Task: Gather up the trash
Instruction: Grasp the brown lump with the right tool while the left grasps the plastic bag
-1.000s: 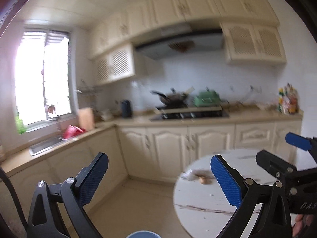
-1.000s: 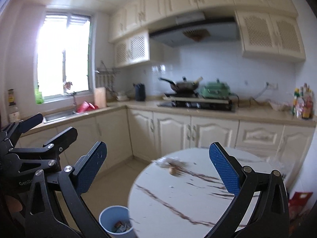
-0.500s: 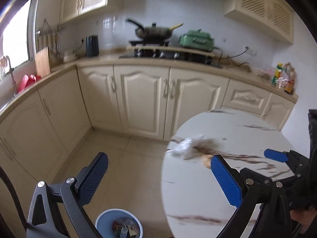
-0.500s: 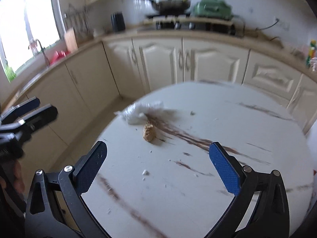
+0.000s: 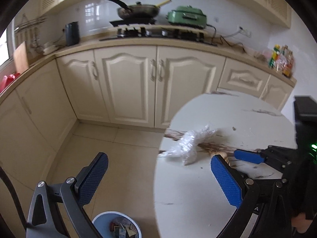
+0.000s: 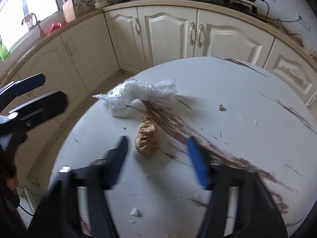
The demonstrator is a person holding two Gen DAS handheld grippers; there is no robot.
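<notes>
A brown food lump (image 6: 146, 136) lies on the round white marble table (image 6: 218, 91). My right gripper (image 6: 156, 140) points down at it, one finger on each side. Its jaws are closing and the pads stand just clear of the lump. A crumpled clear plastic wrapper (image 6: 142, 91) lies just beyond, near the table's left edge; the left wrist view shows the wrapper (image 5: 190, 144) too. My left gripper (image 5: 158, 158) is wide open and empty, straddling the table's edge above the floor. Below it on the floor stands a blue bin (image 5: 116, 213) with scraps inside.
Small crumbs (image 6: 221, 107) and a white bit (image 6: 135, 212) dot the table. Cream cabinets (image 5: 128, 83) run along the back and left wall. On the counter stand a wok (image 5: 138, 10), a green cooker (image 5: 186, 16) and a kettle (image 5: 72, 32). Tiled floor (image 5: 118, 154) lies between table and cabinets.
Both grippers tipped downward and came in over the table. The right one dropped close to the brown lump and its jaws narrowed from wide open to either side of it.
</notes>
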